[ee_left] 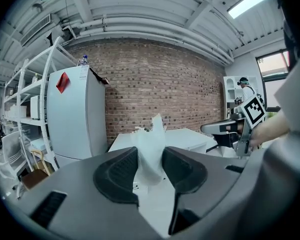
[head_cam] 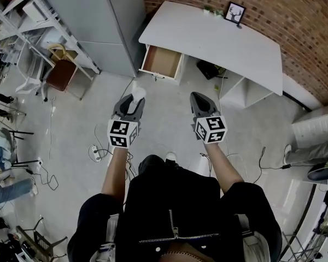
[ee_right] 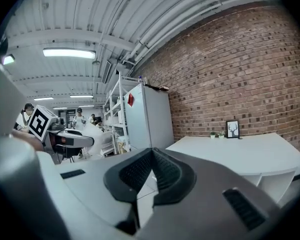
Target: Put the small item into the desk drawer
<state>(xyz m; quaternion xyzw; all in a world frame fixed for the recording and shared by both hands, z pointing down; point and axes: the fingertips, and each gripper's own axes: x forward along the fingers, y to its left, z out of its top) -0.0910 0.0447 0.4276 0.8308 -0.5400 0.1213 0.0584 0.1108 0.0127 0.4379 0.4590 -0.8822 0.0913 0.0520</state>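
A crumpled white tissue (ee_left: 151, 149) sticks up from between the jaws of my left gripper (ee_left: 150, 170), which is shut on it; in the head view that tissue (head_cam: 138, 93) shows at the tip of the left gripper (head_cam: 132, 106). My right gripper (head_cam: 199, 103) is held level beside it, shut with nothing between its jaws (ee_right: 151, 175). Ahead stands a white desk (head_cam: 218, 42) against the brick wall, and its wooden drawer (head_cam: 160, 62) is pulled out at the desk's left end, with nothing visible inside.
A grey refrigerator (head_cam: 106, 23) stands left of the drawer, with metal shelving (head_cam: 38, 21) and a chair (head_cam: 60, 72) further left. A framed deer picture (head_cam: 235, 12) sits on the desk. Cables and a power strip (head_cam: 94, 153) lie on the floor. Other people are far behind in the right gripper view.
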